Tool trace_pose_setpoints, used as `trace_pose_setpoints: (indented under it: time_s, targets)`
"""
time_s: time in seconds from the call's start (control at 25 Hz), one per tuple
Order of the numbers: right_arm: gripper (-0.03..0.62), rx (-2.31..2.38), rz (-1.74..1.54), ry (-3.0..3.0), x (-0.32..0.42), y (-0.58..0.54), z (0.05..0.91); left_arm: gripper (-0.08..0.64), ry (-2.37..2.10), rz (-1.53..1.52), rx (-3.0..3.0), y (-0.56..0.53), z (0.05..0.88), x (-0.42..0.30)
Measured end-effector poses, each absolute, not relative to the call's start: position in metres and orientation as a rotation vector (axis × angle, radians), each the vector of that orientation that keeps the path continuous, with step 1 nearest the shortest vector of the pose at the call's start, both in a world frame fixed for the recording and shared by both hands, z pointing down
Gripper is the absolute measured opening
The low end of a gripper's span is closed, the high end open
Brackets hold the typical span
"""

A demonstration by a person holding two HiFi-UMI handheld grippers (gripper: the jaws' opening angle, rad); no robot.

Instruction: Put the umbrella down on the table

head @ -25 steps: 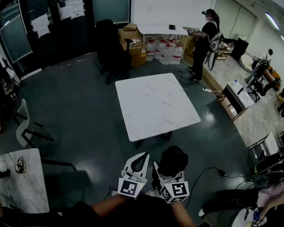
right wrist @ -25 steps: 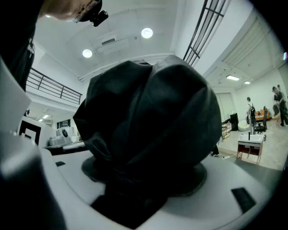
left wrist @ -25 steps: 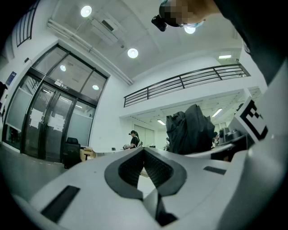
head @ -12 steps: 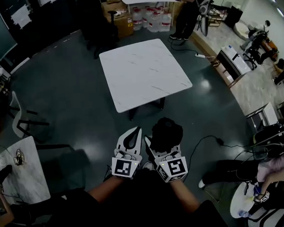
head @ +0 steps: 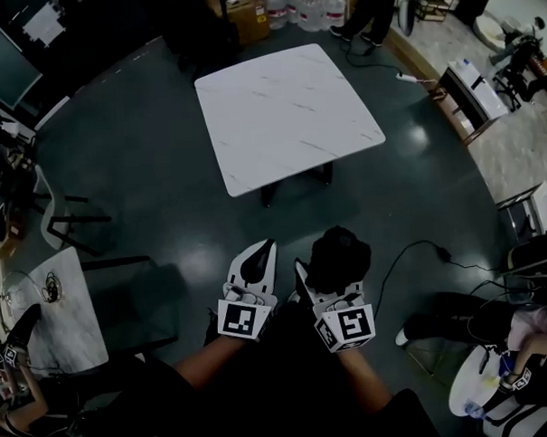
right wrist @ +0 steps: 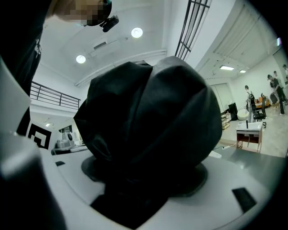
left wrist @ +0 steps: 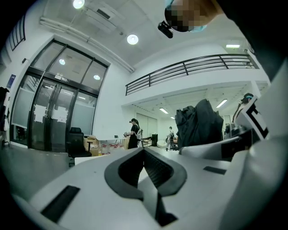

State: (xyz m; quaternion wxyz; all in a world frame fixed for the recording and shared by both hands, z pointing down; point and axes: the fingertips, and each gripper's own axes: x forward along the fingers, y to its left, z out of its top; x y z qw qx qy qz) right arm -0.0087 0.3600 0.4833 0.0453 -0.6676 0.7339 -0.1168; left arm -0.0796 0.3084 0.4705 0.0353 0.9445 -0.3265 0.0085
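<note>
The right tongs (head: 305,280) are pinching a folded black umbrella (head: 339,258), so it is hanging over the floor (head: 163,173), well short of the white surface (head: 287,113). In the right gripper view the bunched fabric of the umbrella (right wrist: 148,130) is filling most of the frame between the right tongs (right wrist: 144,179). Just beside them, the left tongs (head: 260,257) are pressed together with nothing between them; the left gripper view is showing the left tongs (left wrist: 144,152) tip to tip, with the umbrella (left wrist: 200,122) rising at the right.

Between the tongs and the surface's near edge an open stretch of dark floor is lying. A cable (head: 403,248) is looping across the floor to the right of the umbrella. A chair (head: 61,213) is standing off the surface's left edge, and a small side surface (head: 65,313) is sitting nearer, at the lower left. Past the right-hand corner a power strip (head: 414,76) is lying by a low cabinet (head: 471,85). Beyond the far edge, cardboard boxes (head: 246,15) and water jugs (head: 311,5) are lining up, and a standing person (head: 366,10) is showing only as legs. A seated person (head: 523,333) is occupying the lower right. The surface's whole white top is showing, with room open along its near and left edges.
</note>
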Motion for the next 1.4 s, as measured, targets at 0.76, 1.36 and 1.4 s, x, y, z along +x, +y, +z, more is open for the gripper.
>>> trace_pose_setpoints:
  time_s: [0.76,1.36,1.4]
  targets:
    - [0.339,-2.227,-0.407,2.089,0.073,0.242,0.490,0.008,-0.854,0.011,2.864,0.175,0.489,-0.009]
    - [0.339,-2.276,-0.404,2.067,0.084,0.056,0.459,0.008,-0.701,-0.201,2.810,0.000,0.456,0.016]
    - [0.339,-2.285,-0.407,2.054,0.086,0.047,0.460,0.008,-0.689,-0.193,2.808,-0.010,0.457,0.017]
